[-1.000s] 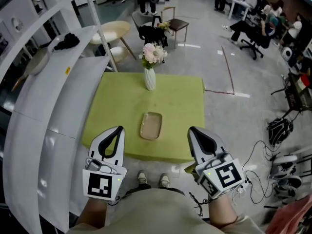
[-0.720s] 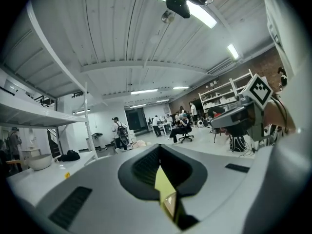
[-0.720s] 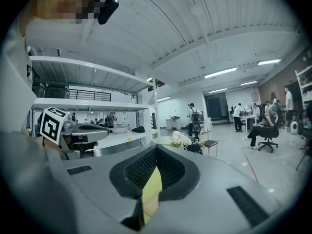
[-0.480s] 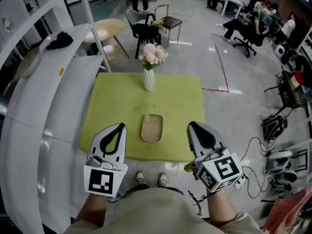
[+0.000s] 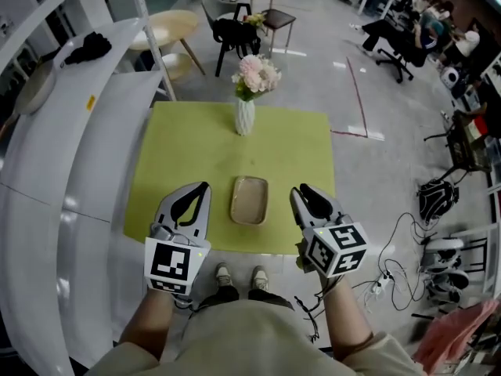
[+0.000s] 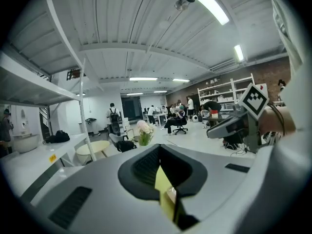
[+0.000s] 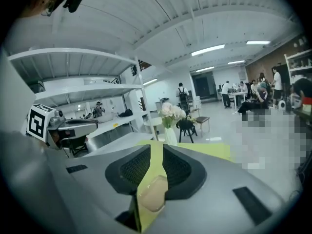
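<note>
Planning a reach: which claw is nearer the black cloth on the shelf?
Left. The left claw is down-right of the black cloth; the right claw is farther right.

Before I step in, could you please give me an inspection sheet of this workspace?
Surface: green table, mostly bare.
Job's things: beige tray, flat near the front edge, looks empty.
Clutter: white vase of pink flowers, upright at the far edge.
Grippers: left gripper and right gripper, jaws together on both, holding nothing, one on each side of the tray in the head view.
Cables: loose cables on the floor to the right of the table.
Surroundings: white shelving along the left; chairs and seated people farther off.
</note>
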`<state>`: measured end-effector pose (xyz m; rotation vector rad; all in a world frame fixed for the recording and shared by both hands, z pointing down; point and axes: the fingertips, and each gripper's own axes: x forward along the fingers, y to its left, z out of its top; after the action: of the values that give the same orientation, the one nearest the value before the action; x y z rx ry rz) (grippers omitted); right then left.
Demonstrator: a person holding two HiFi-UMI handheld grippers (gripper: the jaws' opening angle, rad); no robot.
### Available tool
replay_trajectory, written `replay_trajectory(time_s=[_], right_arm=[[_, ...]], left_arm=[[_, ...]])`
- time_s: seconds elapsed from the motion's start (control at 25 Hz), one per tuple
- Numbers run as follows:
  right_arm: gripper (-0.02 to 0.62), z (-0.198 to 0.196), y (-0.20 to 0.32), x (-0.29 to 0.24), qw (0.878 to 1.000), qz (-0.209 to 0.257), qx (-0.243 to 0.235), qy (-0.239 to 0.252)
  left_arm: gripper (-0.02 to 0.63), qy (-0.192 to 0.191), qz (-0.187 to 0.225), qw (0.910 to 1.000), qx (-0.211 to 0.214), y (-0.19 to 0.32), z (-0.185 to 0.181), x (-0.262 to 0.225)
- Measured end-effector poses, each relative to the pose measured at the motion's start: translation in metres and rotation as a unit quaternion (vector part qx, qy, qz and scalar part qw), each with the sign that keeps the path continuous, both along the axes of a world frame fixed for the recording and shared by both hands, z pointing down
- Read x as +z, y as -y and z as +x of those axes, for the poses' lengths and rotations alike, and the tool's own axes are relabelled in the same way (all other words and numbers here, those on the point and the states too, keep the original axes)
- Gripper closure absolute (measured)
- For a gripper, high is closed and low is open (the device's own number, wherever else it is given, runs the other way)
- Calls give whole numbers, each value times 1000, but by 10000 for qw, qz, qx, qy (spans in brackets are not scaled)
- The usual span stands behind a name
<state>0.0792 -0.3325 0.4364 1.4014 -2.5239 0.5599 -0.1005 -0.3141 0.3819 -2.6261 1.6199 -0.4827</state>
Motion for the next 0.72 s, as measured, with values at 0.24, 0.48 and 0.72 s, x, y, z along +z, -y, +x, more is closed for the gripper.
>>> replay_trajectory(time_s=[0.24,0.48,0.72], right_arm=[[508,-14,15,83,9962,-817,-2,-293],[506,-24,20,161,9873,-1535,-17,-405],[505,-31,19,222,9756,-2163,-13,-366]], left_arm=[[600,9,-640,9979,-49,21,-17,60],[600,-38,-1293,9916,12,34,-21,127],[600,-2,-1815,9833,132,33,-18,176]])
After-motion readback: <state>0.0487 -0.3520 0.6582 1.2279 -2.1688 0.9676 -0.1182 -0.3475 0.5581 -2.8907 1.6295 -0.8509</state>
